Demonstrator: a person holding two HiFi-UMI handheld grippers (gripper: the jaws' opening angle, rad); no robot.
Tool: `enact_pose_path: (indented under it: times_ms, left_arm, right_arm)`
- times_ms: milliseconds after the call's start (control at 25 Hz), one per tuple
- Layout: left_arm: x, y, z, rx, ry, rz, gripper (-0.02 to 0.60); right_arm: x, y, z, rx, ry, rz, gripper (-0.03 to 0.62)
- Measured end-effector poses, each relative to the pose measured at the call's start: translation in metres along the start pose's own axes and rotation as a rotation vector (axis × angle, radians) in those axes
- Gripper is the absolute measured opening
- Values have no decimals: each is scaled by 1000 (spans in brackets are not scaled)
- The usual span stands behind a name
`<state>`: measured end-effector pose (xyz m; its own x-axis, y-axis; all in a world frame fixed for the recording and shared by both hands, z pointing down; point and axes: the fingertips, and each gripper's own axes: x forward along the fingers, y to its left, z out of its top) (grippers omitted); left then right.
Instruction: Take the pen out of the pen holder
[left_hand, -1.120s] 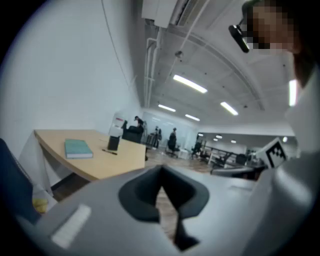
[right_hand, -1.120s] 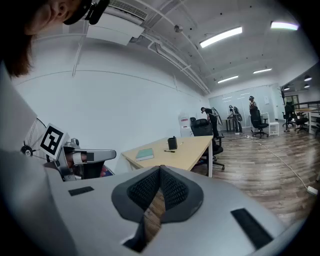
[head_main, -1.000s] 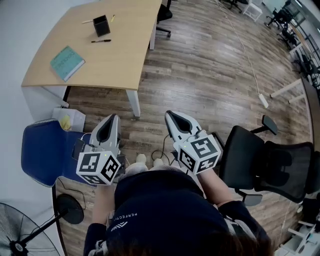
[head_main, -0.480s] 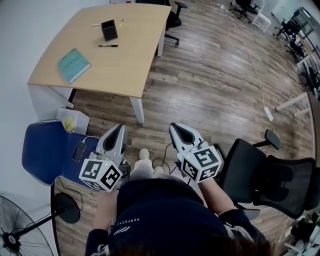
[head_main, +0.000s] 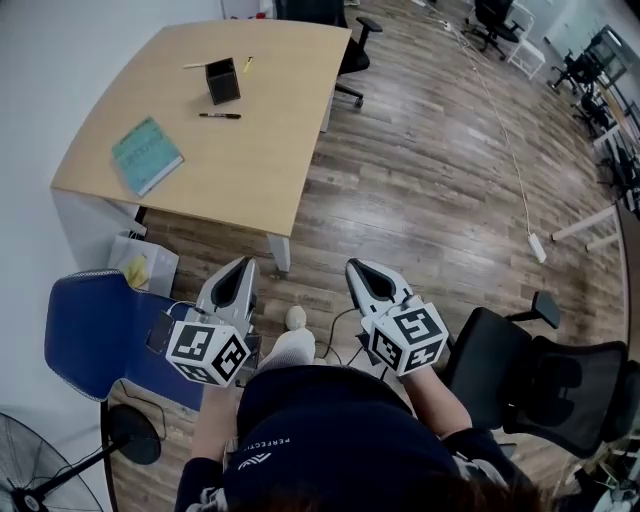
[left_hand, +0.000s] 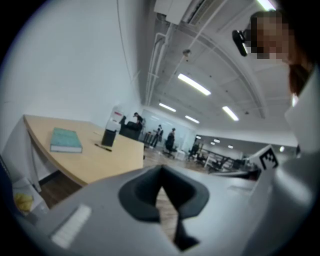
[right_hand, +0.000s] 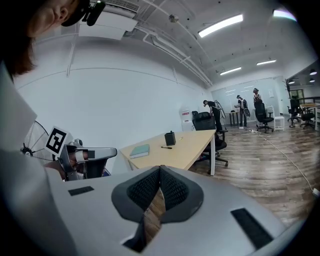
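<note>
A black pen holder (head_main: 223, 80) stands on the far part of a light wooden table (head_main: 250, 170). In the right gripper view a small dark tip shows above the holder's (right_hand: 170, 138) rim. A black pen (head_main: 219, 116) lies on the table just in front of the holder, and a pale stick (head_main: 195, 65) lies behind it. My left gripper (head_main: 241, 272) and right gripper (head_main: 360, 271) are both shut and empty. They hang side by side over the floor, well short of the table. The left gripper view shows the holder (left_hand: 108, 137) far off.
A teal book (head_main: 147, 155) lies on the table's left part. A blue chair (head_main: 95, 320) stands at my left, a black office chair (head_main: 545, 375) at my right, another black chair (head_main: 350, 50) behind the table. A white bag (head_main: 140, 265) sits under the table's near corner. A fan (head_main: 40, 470) stands at the lower left.
The table has come nearer and lower in the head view as the person walks toward it. Both grippers have travelled forward with the person, still shut.
</note>
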<state>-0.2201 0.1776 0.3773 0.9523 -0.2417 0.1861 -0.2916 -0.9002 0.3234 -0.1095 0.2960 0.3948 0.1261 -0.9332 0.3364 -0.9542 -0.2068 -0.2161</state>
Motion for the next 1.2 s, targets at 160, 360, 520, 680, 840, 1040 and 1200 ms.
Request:
enact_pose_path:
  times_ms: [160, 360, 520, 680, 840, 1040, 1200]
  left_arm:
    - [34, 21, 15, 46, 10, -7, 6]
    - [69, 54, 36, 32, 2, -19, 6]
    - [98, 77, 47, 36, 24, -35, 6]
    - [122, 92, 58, 74, 34, -49, 6]
    - [139, 105, 65, 89, 32, -51, 6]
    - [156, 114, 64, 62, 35, -40, 8]
    - [174, 124, 72, 76, 23, -4, 8]
  right_arm:
    - [39, -13, 16, -19, 16, 3, 2]
    - [88, -20, 38, -24, 25, 23, 2]
    - [122, -29, 52, -23, 28, 31, 2]
    - [149, -42, 63, -16, 23, 16, 2]
    - [172, -50, 71, -9, 25, 26, 2]
    - [190, -55, 83, -16, 14, 62, 2]
    - [213, -66, 90, -33, 28, 94, 3]
